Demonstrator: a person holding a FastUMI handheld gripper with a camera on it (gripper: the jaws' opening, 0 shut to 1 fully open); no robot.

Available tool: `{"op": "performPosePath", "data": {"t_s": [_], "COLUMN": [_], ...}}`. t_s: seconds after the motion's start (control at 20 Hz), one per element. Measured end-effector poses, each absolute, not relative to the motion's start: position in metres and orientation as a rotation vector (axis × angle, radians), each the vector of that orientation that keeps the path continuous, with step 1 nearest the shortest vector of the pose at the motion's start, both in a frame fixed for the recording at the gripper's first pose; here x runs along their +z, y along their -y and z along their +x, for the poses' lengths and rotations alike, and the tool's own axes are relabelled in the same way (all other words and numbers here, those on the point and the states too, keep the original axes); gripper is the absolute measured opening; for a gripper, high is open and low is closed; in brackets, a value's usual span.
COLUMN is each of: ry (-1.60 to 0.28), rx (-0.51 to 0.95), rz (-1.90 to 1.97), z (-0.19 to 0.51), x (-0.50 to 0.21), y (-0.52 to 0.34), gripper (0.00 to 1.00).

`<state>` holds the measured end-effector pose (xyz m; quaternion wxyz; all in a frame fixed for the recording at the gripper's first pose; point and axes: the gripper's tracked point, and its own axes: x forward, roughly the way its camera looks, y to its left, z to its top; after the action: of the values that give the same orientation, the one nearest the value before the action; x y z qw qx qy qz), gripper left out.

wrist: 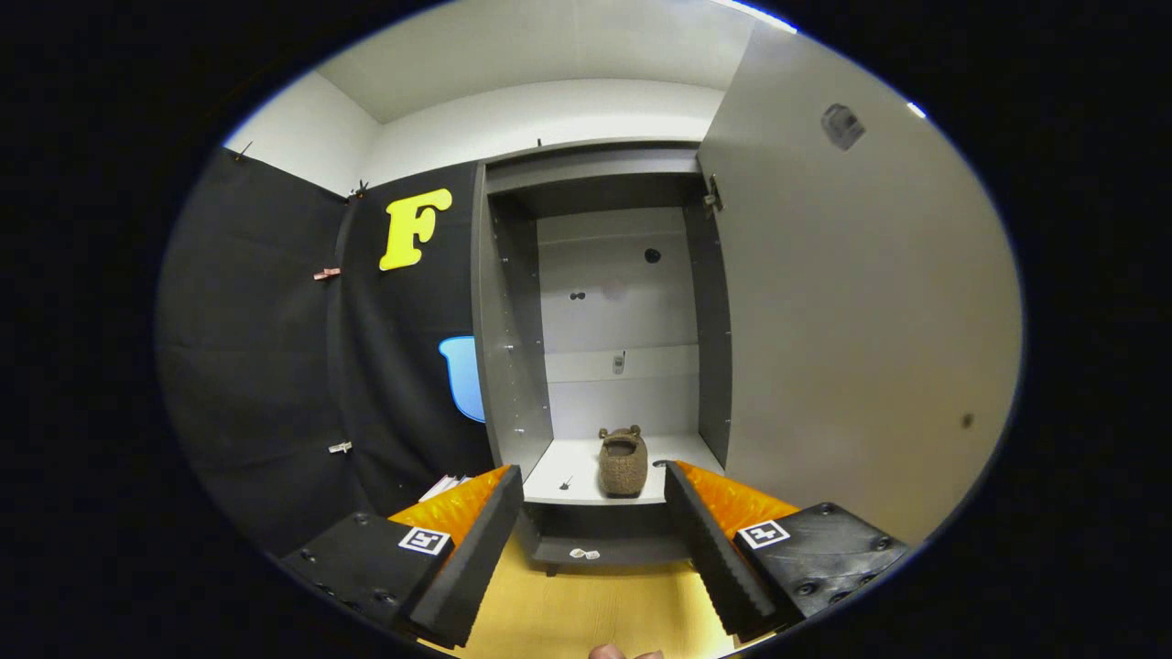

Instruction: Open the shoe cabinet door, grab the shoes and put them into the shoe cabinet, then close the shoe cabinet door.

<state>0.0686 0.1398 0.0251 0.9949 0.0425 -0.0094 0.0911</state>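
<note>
The hand-held gripper [593,499] is hanging empty, fingers spread apart, facing the shoe cabinet [604,320]. A brown slipper [623,463] is sitting on its bottom shelf [586,471], just beyond the fingers. The door [851,320] is standing wide; closing it likely means reaching around its outer edge and sweeping steadily.

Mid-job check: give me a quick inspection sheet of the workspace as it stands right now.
Surface: wood-look floor below the fingers.
Job's things: shoe cabinet stands open, its door swung wide; a brown fuzzy slipper sits on the white bottom shelf, toe outward.
Clutter: small pale bits under the cabinet; a small dark speck on the shelf.
Grippers: gripper open, holding nothing, fingers short of the shelf.
Cables: nothing seen.
Surroundings: black cloth wall beside the cabinet, clips on it.
</note>
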Motion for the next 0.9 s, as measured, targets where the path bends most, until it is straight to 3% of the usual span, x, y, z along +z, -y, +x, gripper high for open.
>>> {"op": "performPosePath", "data": {"t_s": [0.35,0.55,0.9], "ry": [0.065,0.055,0.035], "rx": [0.125,0.020,-0.176], "rz": [0.090,0.121,0.090], "z": [-0.003,-0.027,-0.011], "x": [0.035,0.030,0.023], "y": [-0.060,0.009,0.126], "gripper": [0.98,0.98,0.98]}}
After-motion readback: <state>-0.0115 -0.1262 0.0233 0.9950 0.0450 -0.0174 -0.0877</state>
